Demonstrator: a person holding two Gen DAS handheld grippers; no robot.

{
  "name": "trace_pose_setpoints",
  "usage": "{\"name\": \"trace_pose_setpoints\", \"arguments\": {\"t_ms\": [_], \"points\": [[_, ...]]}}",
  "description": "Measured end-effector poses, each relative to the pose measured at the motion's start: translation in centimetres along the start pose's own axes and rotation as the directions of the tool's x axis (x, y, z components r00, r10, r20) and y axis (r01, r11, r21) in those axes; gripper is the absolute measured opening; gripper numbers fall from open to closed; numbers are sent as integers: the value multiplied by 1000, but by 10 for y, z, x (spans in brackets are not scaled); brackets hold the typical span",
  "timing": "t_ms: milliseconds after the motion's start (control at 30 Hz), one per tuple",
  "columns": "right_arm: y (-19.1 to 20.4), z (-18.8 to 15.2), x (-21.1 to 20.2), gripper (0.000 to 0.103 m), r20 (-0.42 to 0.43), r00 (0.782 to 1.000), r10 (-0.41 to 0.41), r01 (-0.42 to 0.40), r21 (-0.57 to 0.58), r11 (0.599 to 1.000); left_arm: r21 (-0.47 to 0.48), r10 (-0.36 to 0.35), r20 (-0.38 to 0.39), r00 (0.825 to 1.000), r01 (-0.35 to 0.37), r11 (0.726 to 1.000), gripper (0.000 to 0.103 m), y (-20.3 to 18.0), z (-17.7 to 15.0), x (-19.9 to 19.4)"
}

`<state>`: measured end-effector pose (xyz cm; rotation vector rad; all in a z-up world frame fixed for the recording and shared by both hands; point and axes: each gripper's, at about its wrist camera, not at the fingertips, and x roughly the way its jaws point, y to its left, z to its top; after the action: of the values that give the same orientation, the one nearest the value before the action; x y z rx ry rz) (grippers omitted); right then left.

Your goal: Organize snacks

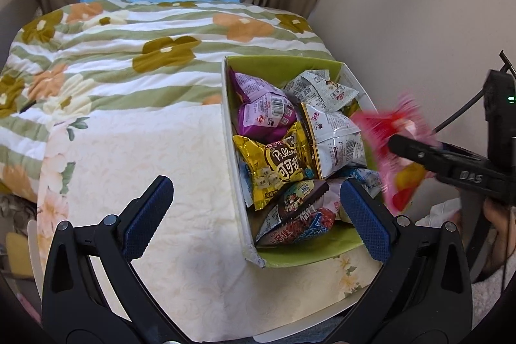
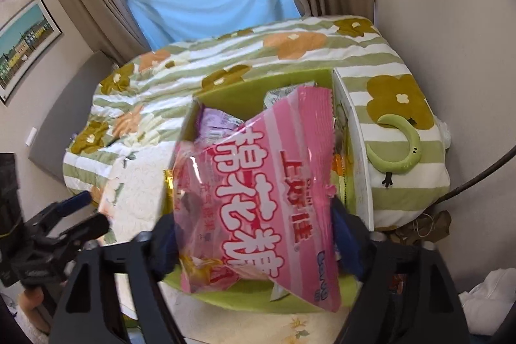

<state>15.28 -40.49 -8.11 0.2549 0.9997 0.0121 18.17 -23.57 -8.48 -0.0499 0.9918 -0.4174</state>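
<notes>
A green-lined cardboard box (image 1: 277, 66) stands on the table and holds several snack bags, among them a gold Pillow bag (image 1: 277, 166), a purple bag (image 1: 264, 105) and a white bag (image 1: 335, 137). My left gripper (image 1: 254, 215) is open and empty, low over the box's near left wall. My right gripper (image 2: 254, 237) is shut on a pink cotton-candy bag (image 2: 267, 182) and holds it over the box (image 2: 225, 92). In the left wrist view the pink bag (image 1: 387, 131) is blurred, above the box's right edge.
The box rests on a cream floral tablecloth (image 1: 145, 170). Behind it is a bed with a green-striped flower quilt (image 1: 129, 47). A green crescent toy (image 2: 400, 147) lies on the quilt right of the box. A wall is close on the right.
</notes>
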Motion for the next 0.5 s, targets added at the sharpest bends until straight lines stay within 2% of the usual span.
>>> {"name": "trace_pose_setpoints", "arguments": {"t_ms": [67, 167, 333, 500], "points": [[1, -6, -1, 97, 1, 996, -87, 87, -21, 996, 1, 4, 2, 1000, -4, 1000, 102, -2, -3, -3], [0, -22, -6, 97, 10, 992, -128, 128, -25, 991, 9, 34, 10, 999, -35, 999, 102, -4, -10, -5], [-1, -42, -5, 97, -1, 992, -129, 129, -52, 990, 11, 54, 28, 998, -54, 998, 102, -4, -18, -10], [11, -43, -15, 97, 17, 993, -117, 118, -54, 992, 18, 70, 53, 996, -71, 997, 102, -2, -22, -27]]}}
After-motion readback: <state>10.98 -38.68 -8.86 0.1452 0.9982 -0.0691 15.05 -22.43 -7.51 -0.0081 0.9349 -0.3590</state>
